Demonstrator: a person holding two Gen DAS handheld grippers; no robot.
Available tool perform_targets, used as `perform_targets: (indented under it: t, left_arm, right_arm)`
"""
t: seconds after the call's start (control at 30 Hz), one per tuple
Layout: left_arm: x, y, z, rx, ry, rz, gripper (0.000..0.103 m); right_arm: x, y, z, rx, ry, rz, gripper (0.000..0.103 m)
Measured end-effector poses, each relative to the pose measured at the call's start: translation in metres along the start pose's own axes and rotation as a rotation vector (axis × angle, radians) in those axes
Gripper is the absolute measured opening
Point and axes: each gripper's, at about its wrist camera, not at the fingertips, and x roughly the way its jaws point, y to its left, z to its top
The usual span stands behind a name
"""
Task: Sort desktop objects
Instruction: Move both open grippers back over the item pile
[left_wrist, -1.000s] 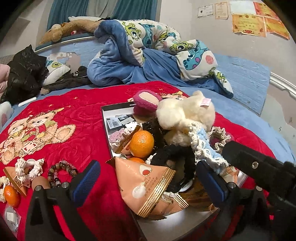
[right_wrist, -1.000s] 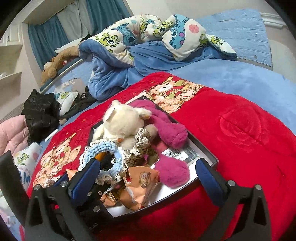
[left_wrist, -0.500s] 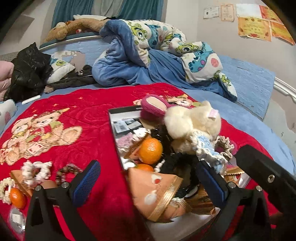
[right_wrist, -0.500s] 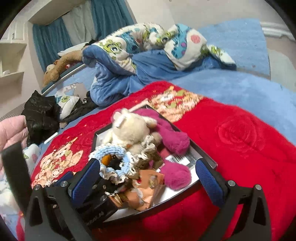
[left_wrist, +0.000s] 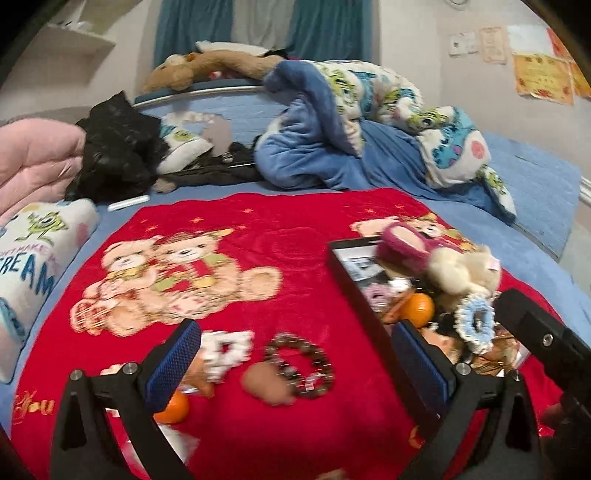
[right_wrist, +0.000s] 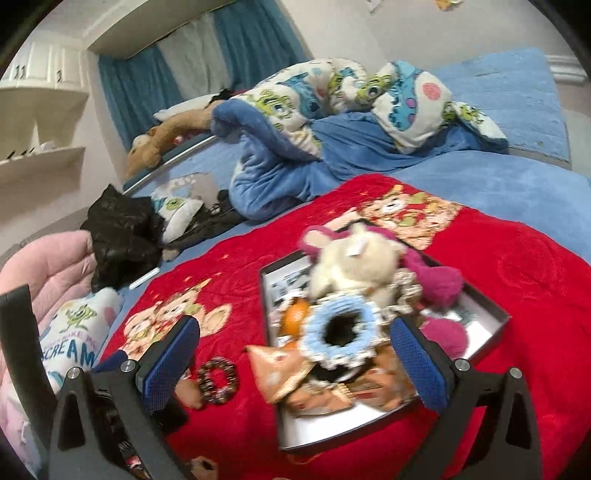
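Observation:
A black tray (right_wrist: 496, 314) on the red blanket holds a cream plush toy (right_wrist: 351, 262), pink plush pieces (right_wrist: 439, 284), a blue scrunchie (right_wrist: 340, 332), an orange (right_wrist: 295, 314) and snack packets (right_wrist: 280, 365). In the left wrist view the tray (left_wrist: 354, 284) is at the right, and a bead bracelet (left_wrist: 301, 360), a white scrunchie (left_wrist: 229, 349), a brown egg-like object (left_wrist: 264, 380) and an orange (left_wrist: 173, 408) lie loose on the blanket. My left gripper (left_wrist: 295, 369) is open and empty above the loose items. My right gripper (right_wrist: 295, 363) is open and empty over the tray's near end.
The red blanket (left_wrist: 258, 229) lies on a blue bed. A heaped blue quilt (left_wrist: 332, 147), a black jacket (left_wrist: 114, 147), a pink quilt (left_wrist: 33, 166) and a printed pillow (left_wrist: 33, 243) lie beyond and to the left.
My left gripper has swung left, away from the tray, toward the loose items on the blanket. My right gripper has shifted slightly, so the tray sits more centred.

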Motion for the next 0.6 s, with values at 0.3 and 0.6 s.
perform_targets:
  t: [0.3,0.6]
  left_arm:
    - [-0.029,0.077,0.0,-0.017,-0.002,0.122,0.103]
    - [-0.045,0.141,-0.003,-0.071,0.008,0.178,0.103]
  right_arm:
    - [0.002,0.067,-0.013,-0.097,0.038,0.104,0.103]
    - [0.01,0.121,-0.03,-0.239,0.065,0.132,0.103]
